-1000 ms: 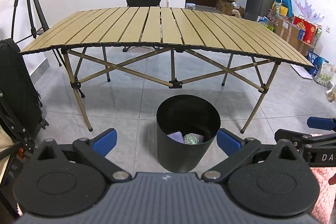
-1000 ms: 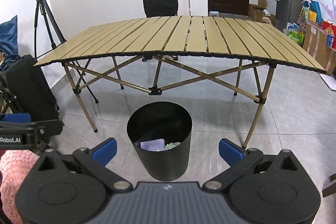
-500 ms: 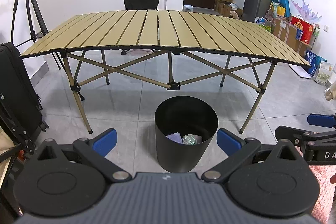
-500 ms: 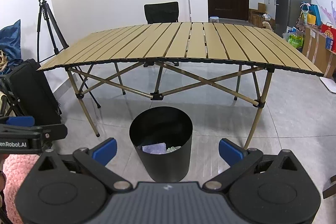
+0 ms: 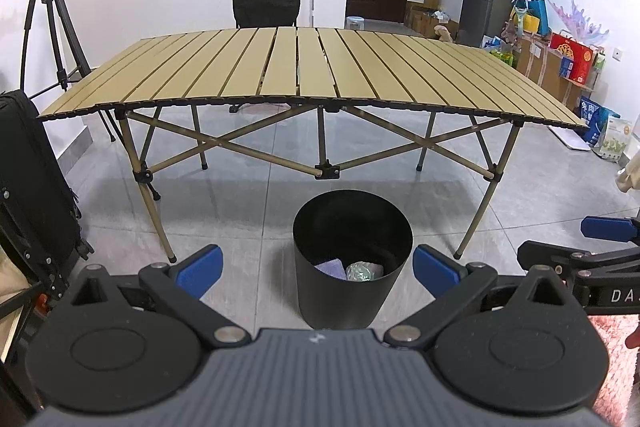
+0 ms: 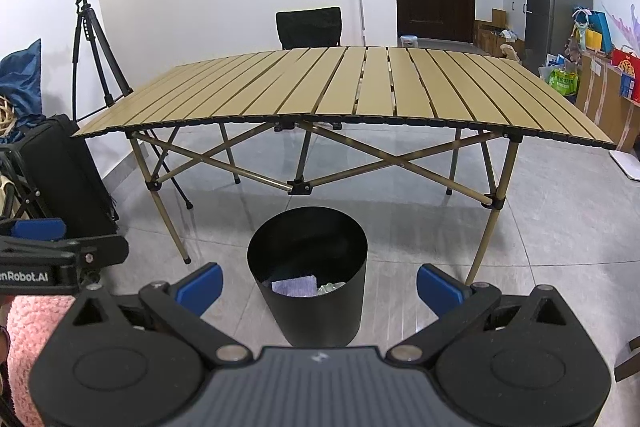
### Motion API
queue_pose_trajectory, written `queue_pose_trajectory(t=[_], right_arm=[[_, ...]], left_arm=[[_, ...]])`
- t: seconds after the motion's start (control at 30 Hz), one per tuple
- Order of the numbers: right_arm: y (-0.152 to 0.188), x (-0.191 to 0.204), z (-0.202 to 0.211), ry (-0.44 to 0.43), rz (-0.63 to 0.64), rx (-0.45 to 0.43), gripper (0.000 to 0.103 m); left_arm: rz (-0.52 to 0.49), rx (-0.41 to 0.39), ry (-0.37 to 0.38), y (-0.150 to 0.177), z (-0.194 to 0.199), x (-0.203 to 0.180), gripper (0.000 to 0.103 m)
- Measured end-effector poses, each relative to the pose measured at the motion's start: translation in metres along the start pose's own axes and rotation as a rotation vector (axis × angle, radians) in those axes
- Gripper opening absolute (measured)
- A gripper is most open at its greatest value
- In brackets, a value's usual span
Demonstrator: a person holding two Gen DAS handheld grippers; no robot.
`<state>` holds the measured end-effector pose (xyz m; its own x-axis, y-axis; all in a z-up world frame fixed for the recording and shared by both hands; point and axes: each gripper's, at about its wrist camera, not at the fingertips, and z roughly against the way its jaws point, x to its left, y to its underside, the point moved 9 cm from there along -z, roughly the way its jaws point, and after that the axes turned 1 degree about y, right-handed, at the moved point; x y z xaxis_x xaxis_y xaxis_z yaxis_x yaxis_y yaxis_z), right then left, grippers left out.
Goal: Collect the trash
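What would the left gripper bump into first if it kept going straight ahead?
Probably the black trash bin. It sits on the floor right between the open left gripper fingers' line of sight, in front of the folding table. Depth is hard to judge, so it might instead pass over the rim.

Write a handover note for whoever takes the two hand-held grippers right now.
Left hand-held gripper: open, holding nothing.
Right hand-held gripper: open, holding nothing.
Both are held back from the folding table, pointing at the black bin on the floor in front of it.
Done: a purple piece and a crinkled shiny wad lie in the bin.
Left: no trash shows on the tabletop or the floor around the bin; check outside these views before calling it finished.
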<state>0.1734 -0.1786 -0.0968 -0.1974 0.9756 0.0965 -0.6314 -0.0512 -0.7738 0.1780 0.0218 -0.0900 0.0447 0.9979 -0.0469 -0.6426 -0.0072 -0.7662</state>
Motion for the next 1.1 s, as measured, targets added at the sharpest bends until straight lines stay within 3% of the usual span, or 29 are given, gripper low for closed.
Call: queue_pose_trajectory(t=[1.1], right_arm=[[0.0013,-0.0014,-0.0019,0.005,-0.006,0.003,0.103]], left_arm=[[-0.003,-0.031,0.042,-0.0014,0.0065,-0.0089,0.103]])
